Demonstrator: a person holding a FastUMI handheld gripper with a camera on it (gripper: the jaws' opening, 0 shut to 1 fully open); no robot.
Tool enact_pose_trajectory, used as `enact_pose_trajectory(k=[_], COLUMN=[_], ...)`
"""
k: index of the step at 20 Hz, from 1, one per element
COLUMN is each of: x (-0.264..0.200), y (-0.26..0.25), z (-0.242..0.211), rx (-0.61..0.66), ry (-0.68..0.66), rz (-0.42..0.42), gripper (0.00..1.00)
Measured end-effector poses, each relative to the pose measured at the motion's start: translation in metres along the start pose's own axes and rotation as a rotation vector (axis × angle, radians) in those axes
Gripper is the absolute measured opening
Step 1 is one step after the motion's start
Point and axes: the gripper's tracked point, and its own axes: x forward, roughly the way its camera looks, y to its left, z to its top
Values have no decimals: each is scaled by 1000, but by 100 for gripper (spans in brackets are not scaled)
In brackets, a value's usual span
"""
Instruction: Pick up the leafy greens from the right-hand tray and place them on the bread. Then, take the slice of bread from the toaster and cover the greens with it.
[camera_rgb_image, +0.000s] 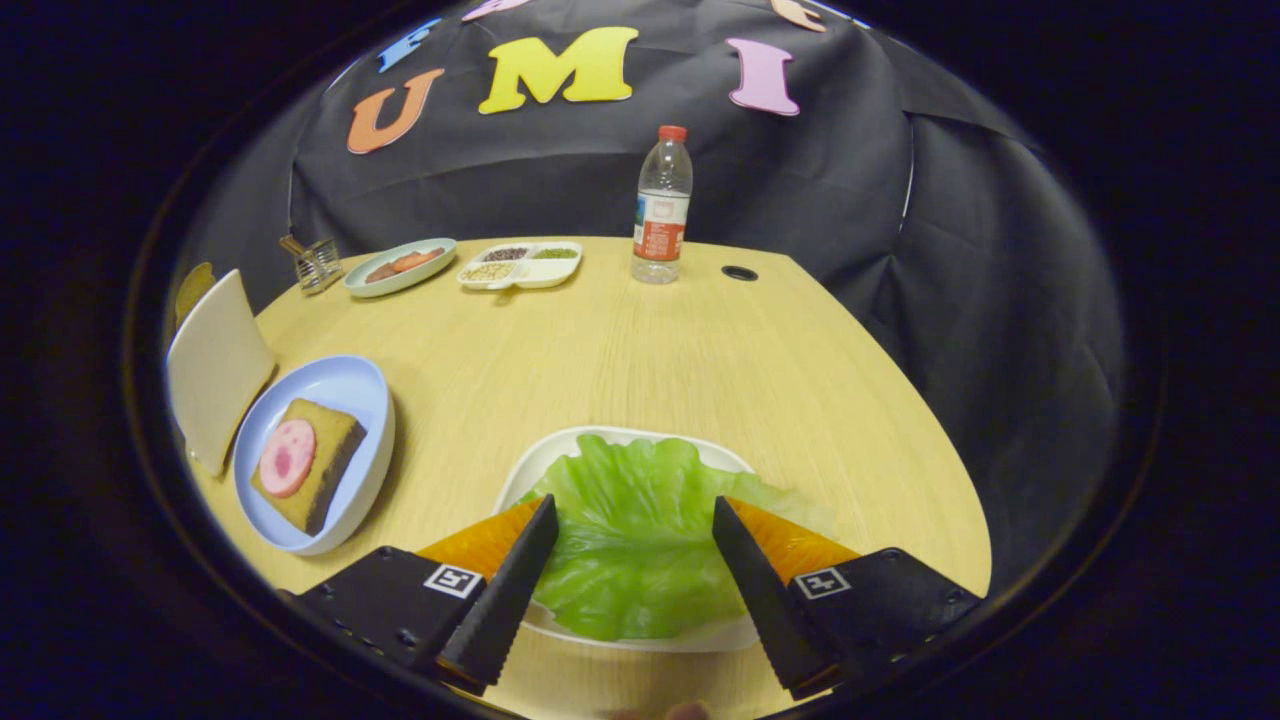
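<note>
Leafy greens (640, 535): lying flat in a white tray (600, 440), between the fingers and spreading just ahead of them.
Gripper (635, 515): fingers spread wide, one on each side of the leaf, neither pressing on it; whether the tips touch it, I cannot tell.
Bread (312, 462): on a blue plate (355, 385), off to the left beyond the left finger, with a pink slice on top.
Toaster (215, 370): just beyond the blue plate, further left; I cannot make out a slice in it.
Risk: the leaf looks thin and limp, so closing too high may pinch only air, or catch an edge that slips free during the carry to the bread.
</note>
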Motion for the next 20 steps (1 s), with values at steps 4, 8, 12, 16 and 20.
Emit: enact_pose_trajectory(k=[4, 8, 12, 16, 20], x=[1, 6, 2, -7, -32], y=[7, 7, 6, 5, 2], z=[-2, -1, 1, 9, 33], rx=[24, 43, 94, 130, 144], ry=[0, -20, -43, -87, -181], rz=[63, 84, 98, 93, 70], gripper=[76, 43, 1, 0, 0])
